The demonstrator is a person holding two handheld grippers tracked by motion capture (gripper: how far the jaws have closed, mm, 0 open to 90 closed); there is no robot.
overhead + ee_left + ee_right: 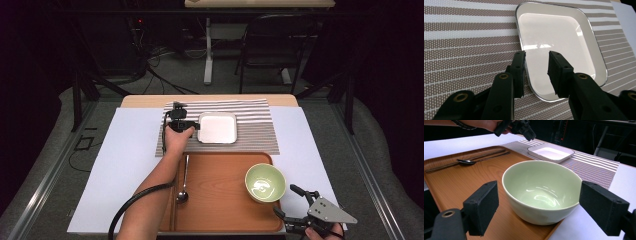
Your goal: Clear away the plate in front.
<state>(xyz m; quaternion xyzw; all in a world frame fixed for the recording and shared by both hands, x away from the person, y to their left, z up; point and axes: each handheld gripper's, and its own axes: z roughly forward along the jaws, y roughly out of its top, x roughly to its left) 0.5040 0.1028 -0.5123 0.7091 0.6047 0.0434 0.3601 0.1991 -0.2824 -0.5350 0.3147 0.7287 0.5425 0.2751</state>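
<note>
On the striped placemat (250,137), the white square dish (217,128) lies flat. Left gripper (537,65) straddles its near rim, one jaw outside, one over the basin; pads not visibly pressing, so jaws are parted and no grip is made yet. Right gripper (537,207) stands wide apart, flanking the green bowl (541,191) on the wooden tray (461,182) without touching. Spoon (183,185) untouched on the tray. Judgement: dish apparently placed; bowl and cutlery remain to be moved.
</note>
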